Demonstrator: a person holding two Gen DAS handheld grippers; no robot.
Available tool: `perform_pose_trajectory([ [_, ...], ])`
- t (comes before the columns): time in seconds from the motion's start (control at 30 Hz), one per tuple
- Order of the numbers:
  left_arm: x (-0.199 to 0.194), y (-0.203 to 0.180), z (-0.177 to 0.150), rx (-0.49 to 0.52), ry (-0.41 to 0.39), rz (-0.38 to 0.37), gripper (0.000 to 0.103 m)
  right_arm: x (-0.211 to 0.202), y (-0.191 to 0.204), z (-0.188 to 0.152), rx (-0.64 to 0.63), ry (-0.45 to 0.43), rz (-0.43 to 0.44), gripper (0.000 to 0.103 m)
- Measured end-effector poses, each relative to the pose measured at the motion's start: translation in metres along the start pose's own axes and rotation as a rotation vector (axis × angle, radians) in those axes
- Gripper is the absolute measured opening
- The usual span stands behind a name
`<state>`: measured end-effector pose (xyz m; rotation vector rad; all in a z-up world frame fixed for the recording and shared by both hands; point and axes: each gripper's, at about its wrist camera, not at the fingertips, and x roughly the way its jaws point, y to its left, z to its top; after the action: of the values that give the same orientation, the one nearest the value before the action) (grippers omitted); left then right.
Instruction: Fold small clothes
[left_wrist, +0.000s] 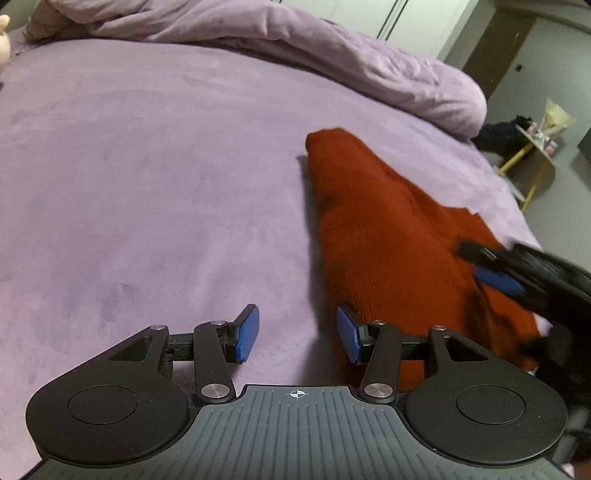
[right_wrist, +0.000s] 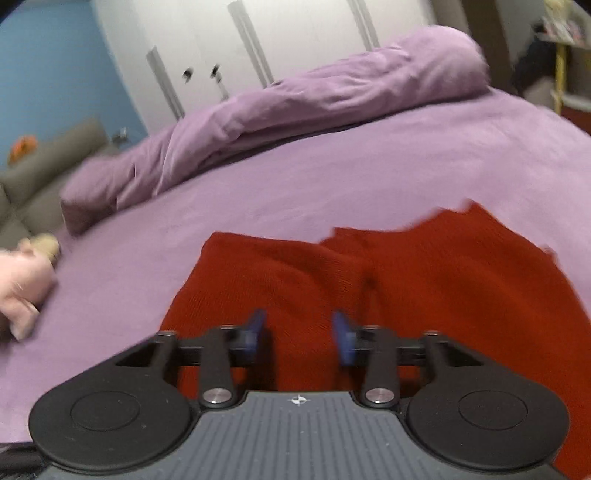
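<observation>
Rolled duvet (left_wrist: 369, 62) lies beyond red garment (left_wrist: 388, 236).

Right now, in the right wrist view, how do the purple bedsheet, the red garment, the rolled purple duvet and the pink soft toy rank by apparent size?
1. purple bedsheet
2. red garment, though it lies nearest the camera
3. rolled purple duvet, farther off, so perhaps really bigger
4. pink soft toy, cut off by the frame edge
</observation>
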<state>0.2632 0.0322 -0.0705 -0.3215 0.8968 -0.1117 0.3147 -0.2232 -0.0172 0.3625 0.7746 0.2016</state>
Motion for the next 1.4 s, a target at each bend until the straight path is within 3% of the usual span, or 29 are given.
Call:
perform_pose_trajectory([
  [0.07, 0.002, 0.000, 0.000, -0.024, 0.008, 0.004, 0.052, -0.019, -0.020, -0.010, 0.062, 0.028, -0.017, 0.055],
  [0.17, 0.003, -0.001, 0.000, -0.038, 0.012, 0.020, 0.052, -0.024, -0.049, -0.021, 0.200, 0.099, 0.071, 0.055],
  [0.33, 0.001, -0.012, 0.009, 0.004, 0.012, 0.086, 0.052, -0.001, -0.039, -0.015, 0.216, 0.162, 0.179, 0.051],
  [0.43, 0.001, -0.017, 0.015, 0.038, -0.012, 0.104, 0.053, 0.012, -0.022, -0.012, 0.129, 0.182, 0.130, 0.049],
  [0.6, 0.011, -0.016, 0.018, 0.045, 0.000, 0.135, 0.053, -0.002, -0.009, -0.002, 0.033, 0.121, 0.026, 0.049],
  [0.73, 0.015, -0.014, 0.019, 0.036, -0.001, 0.143, 0.054, 0.005, -0.011, 0.005, 0.055, 0.143, 0.013, 0.050],
  [0.87, 0.020, -0.016, 0.024, 0.021, -0.002, 0.157, 0.055, 0.022, -0.005, 0.003, 0.066, 0.157, 0.051, 0.048],
  [0.93, 0.020, -0.017, 0.025, 0.031, -0.003, 0.165, 0.055, 0.027, 0.002, -0.001, 0.028, 0.131, 0.048, 0.032],
  [0.97, 0.018, -0.018, 0.024, 0.035, -0.006, 0.163, 0.056, 0.025, 0.007, -0.002, -0.009, 0.108, 0.043, 0.012],
  [1.1, 0.004, -0.017, 0.014, 0.056, -0.033, 0.133, 0.056, 0.005, 0.026, 0.000, -0.190, 0.025, -0.021, 0.010],
  [1.23, -0.016, -0.018, 0.001, 0.063, -0.040, 0.066, 0.056, -0.017, 0.026, 0.009, -0.230, -0.042, -0.029, 0.010],
  [1.4, -0.028, -0.035, -0.014, 0.139, -0.032, 0.005, 0.056, -0.037, 0.018, 0.019, -0.279, -0.104, -0.107, 0.010],
])
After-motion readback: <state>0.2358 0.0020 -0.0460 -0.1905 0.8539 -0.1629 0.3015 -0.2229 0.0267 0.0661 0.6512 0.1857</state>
